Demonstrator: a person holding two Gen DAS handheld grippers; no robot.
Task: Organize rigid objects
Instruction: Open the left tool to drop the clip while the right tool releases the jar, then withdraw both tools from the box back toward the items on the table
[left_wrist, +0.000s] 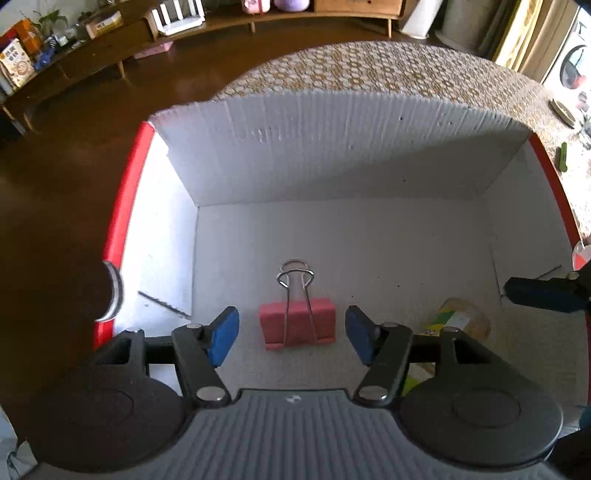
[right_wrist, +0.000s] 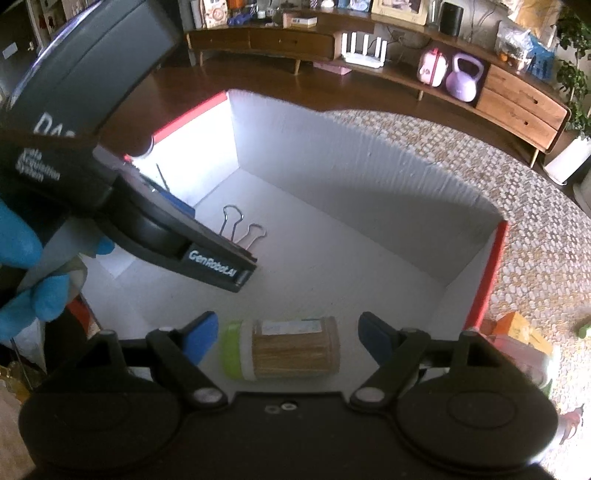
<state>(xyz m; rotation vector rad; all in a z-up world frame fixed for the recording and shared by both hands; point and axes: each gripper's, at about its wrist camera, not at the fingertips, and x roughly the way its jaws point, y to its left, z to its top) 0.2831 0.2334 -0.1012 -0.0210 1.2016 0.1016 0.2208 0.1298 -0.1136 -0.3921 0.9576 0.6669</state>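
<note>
Two items lie on the floor of the white cardboard box (left_wrist: 332, 147). At left, the pink binder clip (left_wrist: 297, 323) sits between the left gripper (left_wrist: 291, 334)'s spread, released pads; light and stiff, best taken across its body. At right, the toothpick jar (right_wrist: 284, 349) lies on its side inside the right gripper (right_wrist: 288, 338)'s open, untouching jaws; smooth, liable to roll. From the left wrist view, the jar is blurred and half hidden.

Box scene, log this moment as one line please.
left gripper: open over pink binder clip | right gripper: open around toothpick jar | both in box
</note>
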